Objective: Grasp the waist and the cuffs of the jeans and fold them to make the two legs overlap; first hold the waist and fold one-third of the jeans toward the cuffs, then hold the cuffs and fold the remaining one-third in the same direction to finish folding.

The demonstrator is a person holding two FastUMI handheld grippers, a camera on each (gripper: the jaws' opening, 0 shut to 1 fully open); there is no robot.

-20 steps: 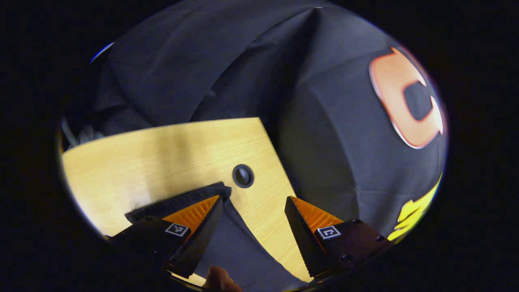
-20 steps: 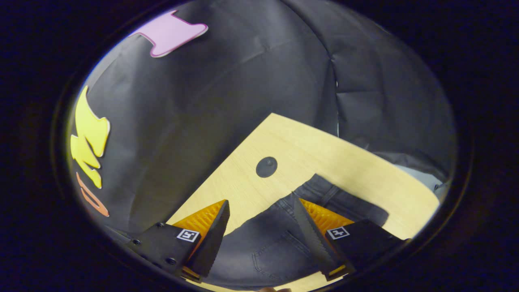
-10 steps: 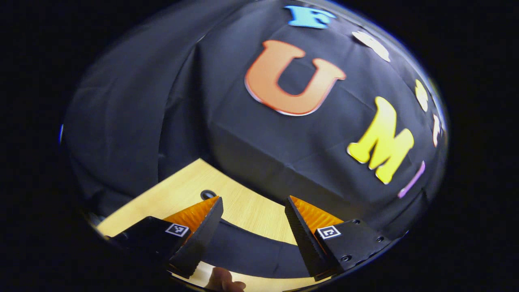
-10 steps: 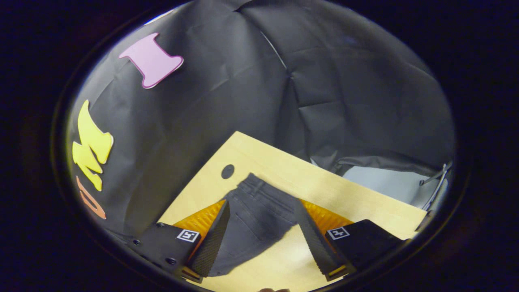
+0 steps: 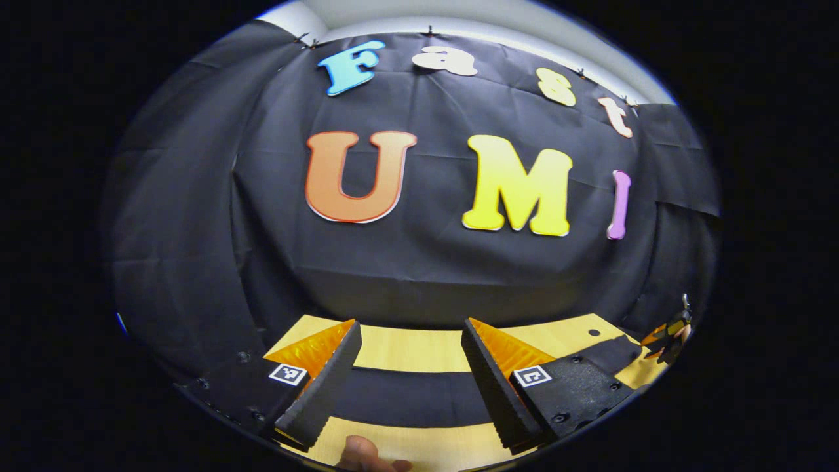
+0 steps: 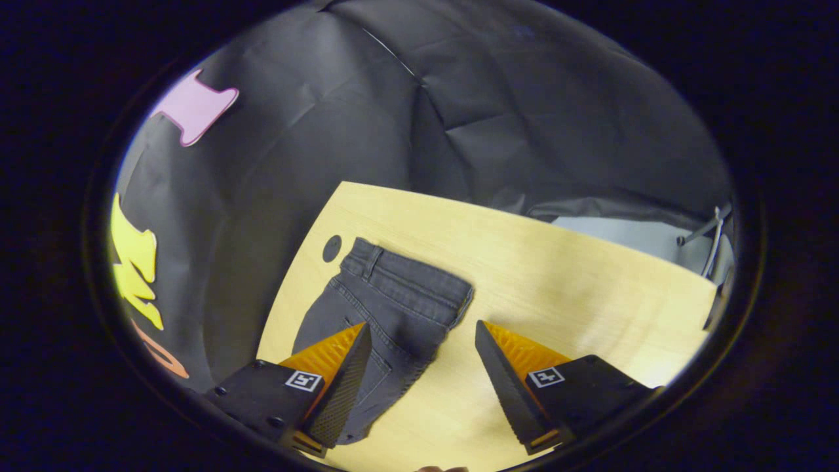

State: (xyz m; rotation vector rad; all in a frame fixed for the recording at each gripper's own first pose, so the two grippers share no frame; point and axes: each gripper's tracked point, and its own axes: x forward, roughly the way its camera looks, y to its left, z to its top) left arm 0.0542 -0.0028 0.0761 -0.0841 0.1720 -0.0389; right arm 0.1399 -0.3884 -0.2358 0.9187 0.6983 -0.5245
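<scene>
While the right claw (image 6: 419, 373) is hanging wide open and gripping nothing, the dark jeans (image 6: 387, 314) are lying flat on the wooden desk (image 6: 557, 275), waist toward the far left corner beside a round hole (image 6: 331, 248). Over the legs' dark band, the left claw (image 5: 406, 373) is gaping empty too, facing the black cloth wall (image 5: 426, 262).

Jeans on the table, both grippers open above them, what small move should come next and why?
Probably lower the right gripper onto the waist of the jeans and close. The jeans lie flat on the table, legs seemingly overlapped, and both grippers hover open holding nothing, the left gripper over the denim's other stretch.
</scene>
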